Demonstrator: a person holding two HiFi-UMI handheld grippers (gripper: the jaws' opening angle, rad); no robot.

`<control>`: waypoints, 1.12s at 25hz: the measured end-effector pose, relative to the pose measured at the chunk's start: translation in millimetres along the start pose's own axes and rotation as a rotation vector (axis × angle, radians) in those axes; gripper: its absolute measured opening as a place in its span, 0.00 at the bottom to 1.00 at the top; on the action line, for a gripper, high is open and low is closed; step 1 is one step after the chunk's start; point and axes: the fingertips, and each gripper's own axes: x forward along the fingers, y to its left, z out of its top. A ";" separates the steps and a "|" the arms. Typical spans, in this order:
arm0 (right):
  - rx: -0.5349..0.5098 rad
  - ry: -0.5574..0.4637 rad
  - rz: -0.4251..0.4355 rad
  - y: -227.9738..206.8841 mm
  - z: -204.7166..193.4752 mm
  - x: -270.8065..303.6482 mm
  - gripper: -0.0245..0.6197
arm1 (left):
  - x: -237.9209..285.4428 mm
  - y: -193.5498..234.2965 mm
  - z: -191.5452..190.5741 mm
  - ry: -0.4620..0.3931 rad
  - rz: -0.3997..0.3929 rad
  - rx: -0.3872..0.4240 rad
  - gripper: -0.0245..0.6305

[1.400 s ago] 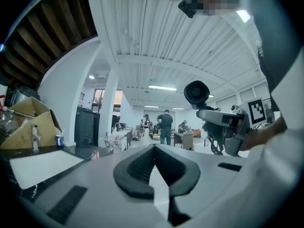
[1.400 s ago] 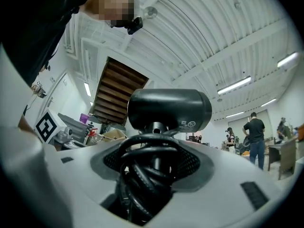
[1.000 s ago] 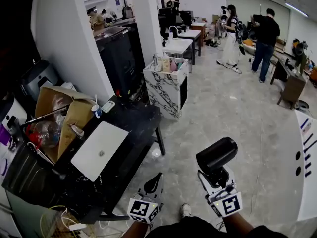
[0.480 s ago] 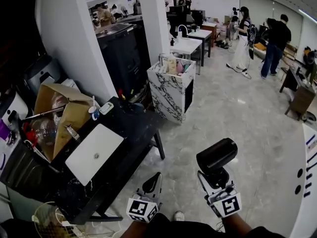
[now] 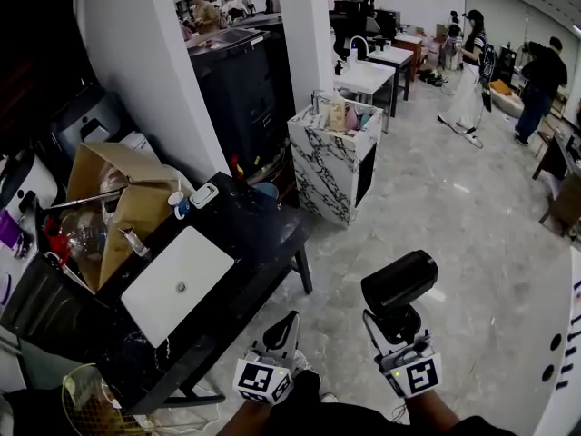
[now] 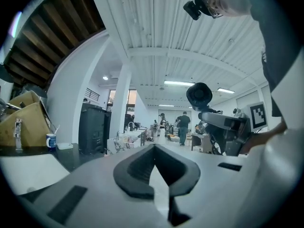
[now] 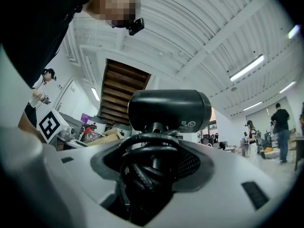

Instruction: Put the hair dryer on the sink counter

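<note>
My right gripper (image 5: 393,323) is shut on the handle of a black hair dryer (image 5: 399,282), held over the floor at the lower right of the head view. In the right gripper view the hair dryer's barrel (image 7: 170,110) lies crosswise above the jaws, and its black cord (image 7: 145,167) is coiled between them. My left gripper (image 5: 285,322) hangs beside it, shut, with nothing in it. To the left stands the black sink counter (image 5: 259,234) with a white rectangular basin (image 5: 177,284). In the left gripper view the hair dryer (image 6: 199,95) shows at the right.
On the counter's far end are a small mug (image 5: 178,204) and an open cardboard box (image 5: 118,198). A marble-patterned cabinet (image 5: 338,162) stands beyond, beside a white pillar (image 5: 154,71). People (image 5: 472,66) stand far off at the upper right. A wire fan guard (image 5: 91,407) is at the lower left.
The counter, box and marble cabinet have slid rightward and nearer in the head view as the person moved. Both grippers keep their places in the frame, with the hair dryer still held.
</note>
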 end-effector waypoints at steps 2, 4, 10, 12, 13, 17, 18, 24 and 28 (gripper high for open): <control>0.004 0.000 0.016 -2.9 -4.7 19.5 0.46 | 9.6 16.1 2.7 -0.005 0.017 0.003 0.03; -0.002 0.002 0.035 -4.8 -11.4 39.0 0.46 | 17.2 34.9 6.3 -0.012 0.038 0.007 0.03; -0.028 0.033 0.082 -6.4 -34.7 103.3 0.46 | 31.7 96.8 9.8 -0.012 0.092 -0.014 0.03; -0.021 0.046 0.108 -3.9 -41.2 128.0 0.46 | 34.8 116.1 11.3 -0.004 0.114 -0.013 0.03; -0.015 0.043 0.123 -1.5 -44.3 140.1 0.46 | 35.8 126.7 12.0 -0.002 0.127 -0.012 0.03; -0.003 0.055 0.163 9.0 -58.8 187.9 0.46 | 42.2 174.0 13.2 -0.003 0.180 -0.020 0.03; -0.004 0.063 0.172 11.3 -60.9 201.5 0.46 | 44.2 186.5 15.0 -0.007 0.194 -0.032 0.03; -0.044 0.057 0.261 26.5 -63.8 266.1 0.46 | 52.0 241.0 45.9 -0.067 0.230 -0.055 0.03; -0.020 0.062 0.320 36.5 -70.1 299.2 0.46 | 53.5 265.4 54.2 -0.079 0.268 -0.039 0.03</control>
